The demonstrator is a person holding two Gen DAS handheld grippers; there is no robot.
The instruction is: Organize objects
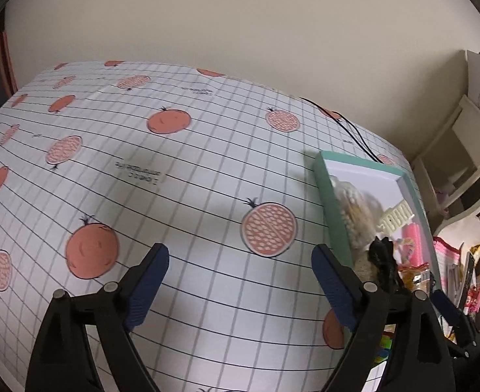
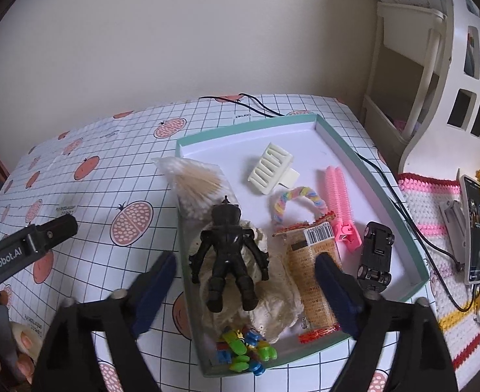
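Two grippers poised over a table [image 1: 187, 196] with a toy-filled tray [image 2: 364, 163].
Left gripper [image 1: 240, 287] held low above bare cloth, fingers spread, empty; right gripper [image 2: 246, 289] angled down over the black figure [image 2: 228, 254] lying in the tray, fingers spread wide.

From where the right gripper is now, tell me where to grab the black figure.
Take the black action figure across its narrow torso, coming straight down from above. It lies flat on crumpled cloth with arms and legs splayed, so the waist is the slimmest part for the open right gripper.
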